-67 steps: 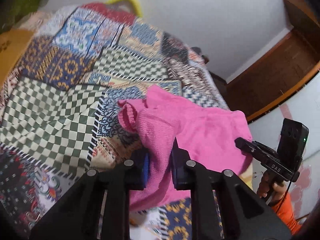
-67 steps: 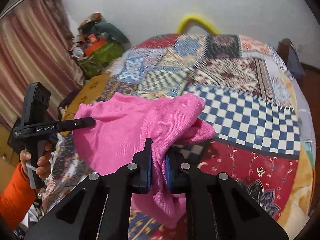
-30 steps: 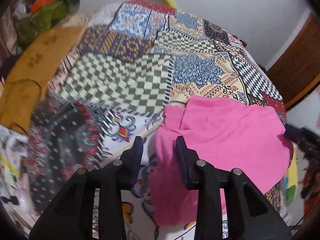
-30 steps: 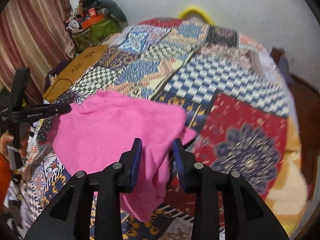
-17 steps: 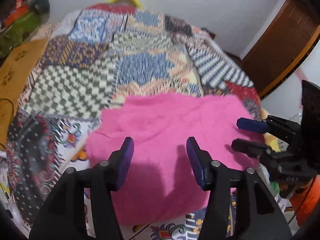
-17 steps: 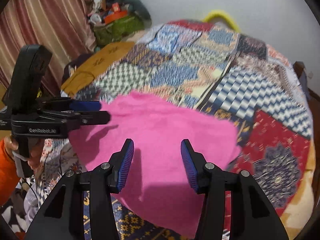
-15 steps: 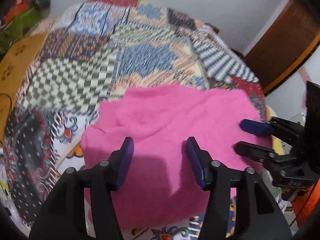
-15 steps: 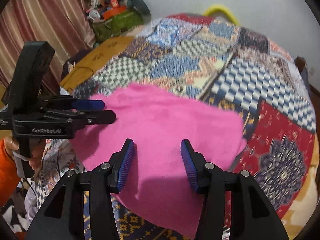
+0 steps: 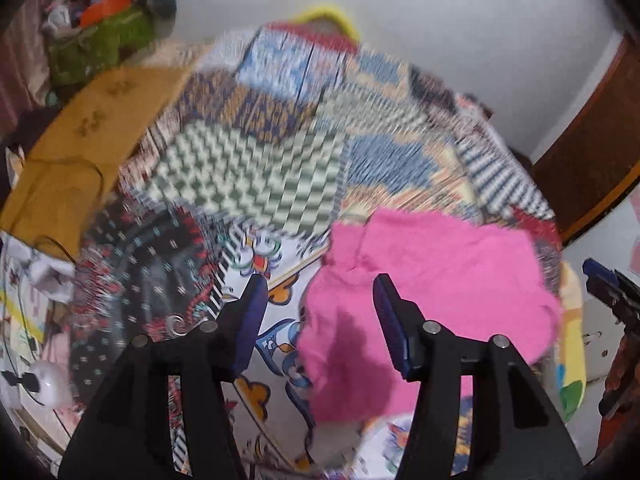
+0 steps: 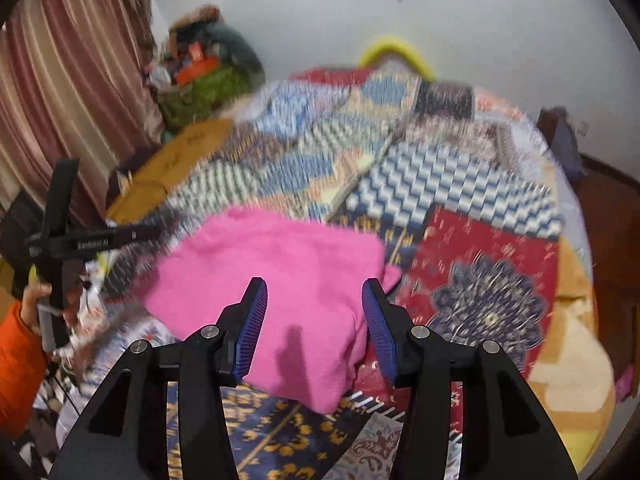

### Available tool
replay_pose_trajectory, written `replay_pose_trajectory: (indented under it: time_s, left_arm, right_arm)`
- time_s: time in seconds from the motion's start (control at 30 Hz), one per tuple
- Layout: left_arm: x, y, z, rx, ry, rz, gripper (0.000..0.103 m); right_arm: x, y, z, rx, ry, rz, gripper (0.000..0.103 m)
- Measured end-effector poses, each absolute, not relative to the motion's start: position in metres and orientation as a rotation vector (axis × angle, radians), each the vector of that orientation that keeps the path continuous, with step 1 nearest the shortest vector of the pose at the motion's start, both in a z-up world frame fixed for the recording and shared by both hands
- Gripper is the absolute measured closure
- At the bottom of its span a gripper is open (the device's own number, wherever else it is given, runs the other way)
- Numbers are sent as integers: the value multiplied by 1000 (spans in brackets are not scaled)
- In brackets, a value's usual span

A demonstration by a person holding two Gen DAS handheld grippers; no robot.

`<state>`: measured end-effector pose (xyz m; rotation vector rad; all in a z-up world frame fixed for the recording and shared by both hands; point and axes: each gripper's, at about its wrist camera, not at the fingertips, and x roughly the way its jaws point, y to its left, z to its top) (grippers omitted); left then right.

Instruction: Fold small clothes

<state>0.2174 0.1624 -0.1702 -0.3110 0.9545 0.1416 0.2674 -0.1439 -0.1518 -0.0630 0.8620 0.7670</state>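
Only the right wrist view shows the curtain (image 10: pixel 60 92) beside the pink garment (image 10: pixel 280 280)

Your landmark is the pink garment (image 10: pixel 280 280), lying folded on the patchwork quilt (image 10: pixel 460 200). Beyond it and to its right, bare quilt gives you open room to pass. Your left gripper (image 10: pixel 132 236) hangs at its left edge, blocking that side. Further left, past the bed edge, an orange-brown board (image 9: pixel 80 140) and a green heap of clutter (image 9: pixel 100 48) crowd the way. A wall (image 10: pixel 480 40) closes the far end.
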Motion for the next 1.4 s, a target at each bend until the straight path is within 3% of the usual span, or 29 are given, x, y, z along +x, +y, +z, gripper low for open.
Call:
replay_pose_trajectory:
  time_s: [0.37,0.6,0.7,0.83,0.97,1.4]
  left_arm:
    - [113,76,-19,-146,532,29,49]
    - [52,34,20,-79,344,2,41]
    - [34,19,23,-39,291,9,33]
    - [22,9,23,-28,267,9,11]
    - [19,10,22,-54,260,18,4]
    - [10,10,17,-88,264,26,2]
  right_arm:
    - [169,-162,-38,-29,453,782,58]
    - [112,-175,-10,-11,278,755,55]
    - [99,-180,-9,14,246,742,39]
    - [84,-179,-10,-8,206,709,19]
    - [80,-178,-10,0,203,688,2]
    - [71,-185,-15,18,199,667,0]
